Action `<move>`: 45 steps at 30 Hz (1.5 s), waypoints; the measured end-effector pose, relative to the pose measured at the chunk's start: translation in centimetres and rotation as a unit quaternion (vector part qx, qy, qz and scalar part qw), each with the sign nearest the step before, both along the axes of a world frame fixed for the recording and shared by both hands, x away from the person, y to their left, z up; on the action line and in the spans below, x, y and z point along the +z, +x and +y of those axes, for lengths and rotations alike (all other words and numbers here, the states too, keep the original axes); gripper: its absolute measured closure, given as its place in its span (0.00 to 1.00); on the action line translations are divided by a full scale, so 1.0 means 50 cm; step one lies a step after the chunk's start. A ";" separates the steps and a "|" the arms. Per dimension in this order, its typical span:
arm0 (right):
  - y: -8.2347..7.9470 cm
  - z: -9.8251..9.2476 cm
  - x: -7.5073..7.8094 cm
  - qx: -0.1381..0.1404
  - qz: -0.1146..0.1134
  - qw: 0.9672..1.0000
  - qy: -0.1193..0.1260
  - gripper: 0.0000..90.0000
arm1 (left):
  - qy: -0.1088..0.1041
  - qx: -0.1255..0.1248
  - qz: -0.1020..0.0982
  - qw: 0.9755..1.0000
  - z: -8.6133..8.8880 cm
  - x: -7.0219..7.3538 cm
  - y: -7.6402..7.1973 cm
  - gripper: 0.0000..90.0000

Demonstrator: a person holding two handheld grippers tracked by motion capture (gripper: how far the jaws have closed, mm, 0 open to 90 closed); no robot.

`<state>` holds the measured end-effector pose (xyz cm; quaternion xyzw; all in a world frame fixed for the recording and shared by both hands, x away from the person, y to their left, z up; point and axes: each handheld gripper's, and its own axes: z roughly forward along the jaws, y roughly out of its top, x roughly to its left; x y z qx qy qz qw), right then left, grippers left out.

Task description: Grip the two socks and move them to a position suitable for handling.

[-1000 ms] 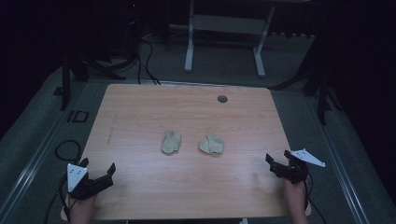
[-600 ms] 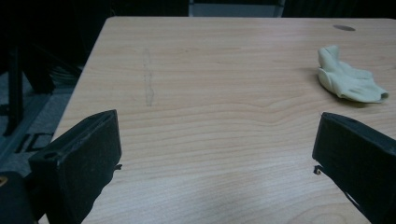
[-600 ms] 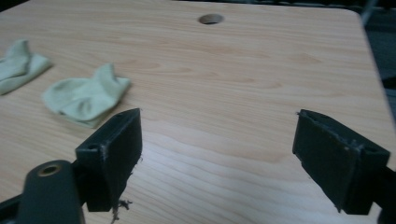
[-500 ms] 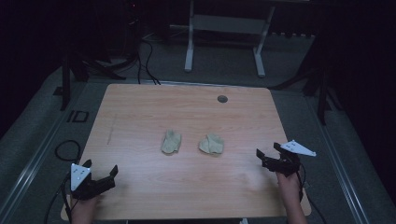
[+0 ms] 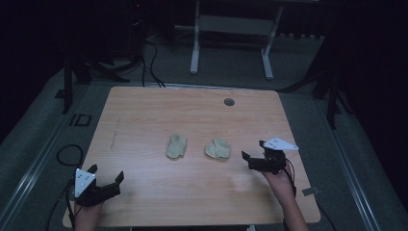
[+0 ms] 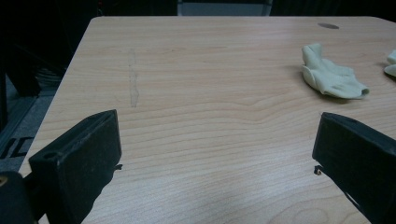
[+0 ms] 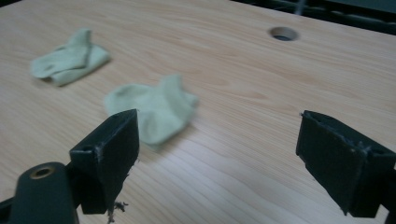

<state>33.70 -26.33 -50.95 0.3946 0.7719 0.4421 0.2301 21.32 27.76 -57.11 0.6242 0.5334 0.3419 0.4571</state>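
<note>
Dark room around, grey floor with cables and a white metal frame (image 5: 230, 33) at 12 o'clock behind the wooden table (image 5: 144, 115). On the tabletop, near the centre, two pale green socks, apart from each other: left sock (image 5: 176, 146) slightly toward 9 o'clock, right sock (image 5: 218, 148) slightly toward 3 o'clock, both crumpled and flat on the wood. Small round hole (image 5: 229, 102) in the table toward 12 o'clock, a little to the right.

Left gripper (image 5: 107, 176) at 7 o'clock near the table corner, held by a hand (image 5: 86, 214), jaws spread wide, nothing between them; well apart from both socks. In the left gripper view, bare wood between the jaws, left sock (image 6: 330, 74) farther off at 2 o'clock.

Right gripper (image 5: 254, 151) at 4 o'clock, near the right sock but not touching, jaws also spread wide and empty. In the right gripper view, right sock (image 7: 156, 108) just ahead of the left jaw, other sock (image 7: 70, 58) at 10 o'clock, hole (image 7: 283, 33) at 1 o'clock.
</note>
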 end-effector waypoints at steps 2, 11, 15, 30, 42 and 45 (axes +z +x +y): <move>0.006 0.018 -0.001 0.014 0.006 1.000 0.006 0.15 | -0.001 0.000 0.001 1.000 0.001 0.000 0.000 0.02; 0.032 0.098 -0.003 0.054 0.017 0.998 -0.001 0.16 | 0.001 -0.003 0.000 1.000 -0.001 0.001 -0.001 0.02; 0.043 0.123 -0.006 0.062 0.021 0.998 -0.005 0.17 | 0.000 -0.005 0.000 1.000 -0.001 0.002 -0.001 0.01; 0.104 0.205 -0.076 0.075 0.058 0.994 -0.060 0.31 | -0.003 -0.007 0.000 1.000 0.001 0.004 -0.004 0.02; 0.115 0.214 -0.108 0.061 0.067 0.992 -0.093 0.45 | -0.005 -0.009 0.002 1.000 0.001 0.004 -0.003 0.02; 0.108 0.218 -0.110 0.061 0.055 0.990 -0.111 0.48 | -0.005 -0.009 0.002 1.000 0.001 0.004 -0.003 0.01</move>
